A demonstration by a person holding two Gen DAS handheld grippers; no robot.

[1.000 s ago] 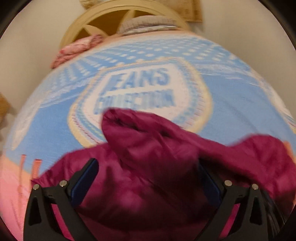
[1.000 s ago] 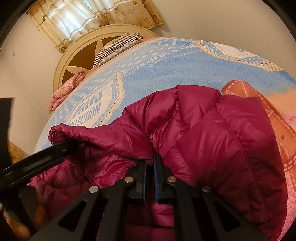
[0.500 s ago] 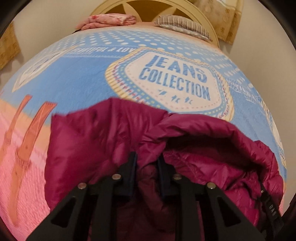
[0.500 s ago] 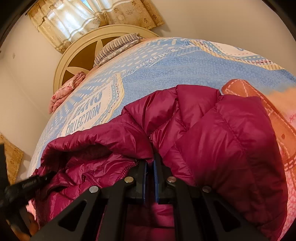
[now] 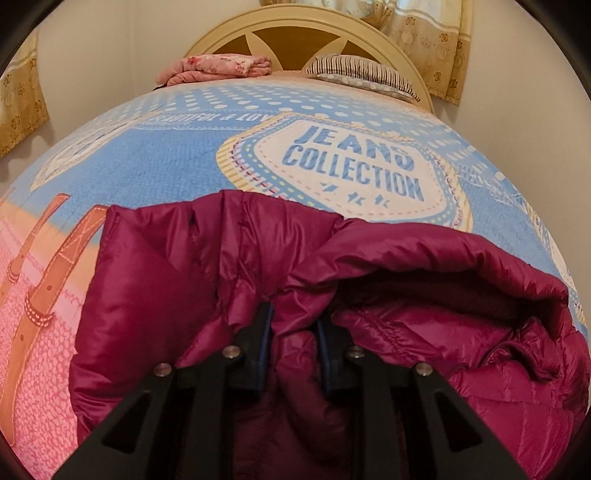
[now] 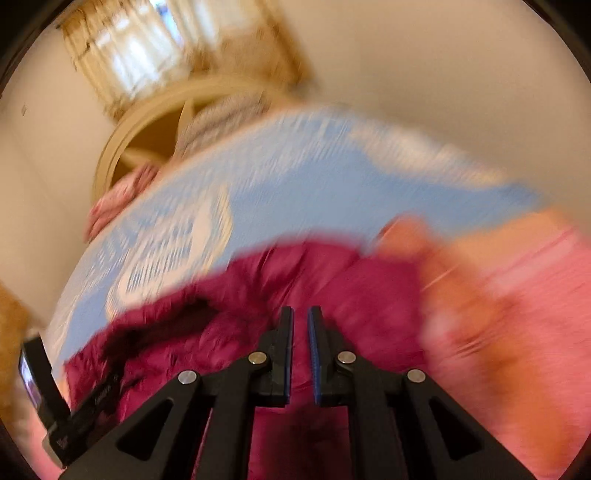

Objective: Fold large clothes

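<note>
Covering the bed from edge to edge is a fleece blanket [image 5: 155, 162] — light blue across the middle, pink with orange belt shapes toward the near side, and a white badge [image 5: 354, 173] reading "JEANS COLLECTION". At the head stands a cream, rounded headboard [image 5: 295, 29] with a folded pink floral cloth [image 5: 218, 68] and a striped pillow [image 5: 362, 74] lying before it. Plain pale walls close the room, with yellowish patterned curtains [image 5: 436, 40] hanging at the window behind.

The magenta puffer jacket [image 5: 155, 295] lies bunched on the near part of the blanket, its hood gaping open on the right in the left wrist view. The left gripper [image 5: 295, 325] has its jaws clamped on a fold of the jacket, having closed from wide apart within the last second. The right gripper [image 6: 301, 354] hangs above the jacket in a badly blurred view — its jaws stand a narrow slit apart with nothing between them.
</note>
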